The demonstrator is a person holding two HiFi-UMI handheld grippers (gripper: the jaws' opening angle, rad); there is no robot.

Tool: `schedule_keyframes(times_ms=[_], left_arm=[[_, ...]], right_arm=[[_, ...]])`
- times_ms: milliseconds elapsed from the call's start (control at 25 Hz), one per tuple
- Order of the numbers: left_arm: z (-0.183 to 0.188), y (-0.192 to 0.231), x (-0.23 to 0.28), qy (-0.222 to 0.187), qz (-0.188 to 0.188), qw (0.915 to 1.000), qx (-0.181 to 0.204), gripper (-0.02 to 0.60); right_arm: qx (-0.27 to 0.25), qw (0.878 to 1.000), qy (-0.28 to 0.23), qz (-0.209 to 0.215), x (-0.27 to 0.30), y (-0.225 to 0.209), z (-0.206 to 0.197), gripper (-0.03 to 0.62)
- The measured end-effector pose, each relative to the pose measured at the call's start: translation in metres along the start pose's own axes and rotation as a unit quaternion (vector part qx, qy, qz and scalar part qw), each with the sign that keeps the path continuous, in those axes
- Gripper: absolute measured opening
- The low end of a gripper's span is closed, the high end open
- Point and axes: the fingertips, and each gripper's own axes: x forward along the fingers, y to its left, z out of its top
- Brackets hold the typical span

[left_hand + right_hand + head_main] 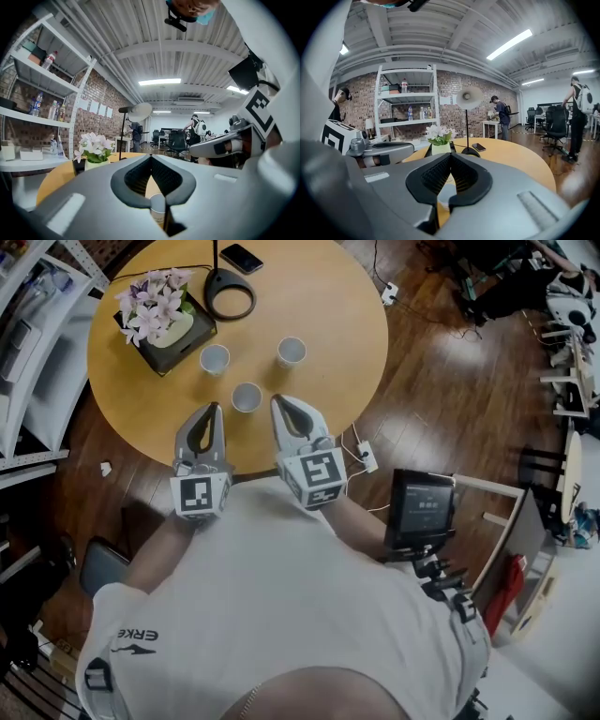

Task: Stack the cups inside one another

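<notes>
Three cups are seen unstacked and apart on the table [347, 324], upper middle of the head view: left cup [215, 358], right cup [292, 351], and near cup [247, 397] lower down between the two gripper tips, with no contact seen. Left gripper [215, 412] and right gripper [279, 401] are held over the table's lower edge, jaws together on both, nothing clamped. Flowers [157, 307] are placed upper left, with lamp base [230, 292] and phone [242, 258] at top.

White T-shirt [281, 606], grey left gripper [216, 408], grey right gripper [277, 400], black-and-white marker cubes [200, 495]
</notes>
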Motion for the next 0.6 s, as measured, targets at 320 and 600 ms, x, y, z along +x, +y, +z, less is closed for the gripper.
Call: schedule_keyframes(times_ms=[320,600], left_arm=[[-0.028,-0.004,0.040,0.038,0.006,0.9993,0.000,0.002],[-0.058,0.001,0.068,0.079,0.018,0.9967,0.004,0.002]], right_arm=[[0.008,0.999,0.034,-0.007,0.031,-0.049,-0.022,0.015],[0.033,0.997,0.067,-0.012,0.058,-0.083,-0.048,0.015]])
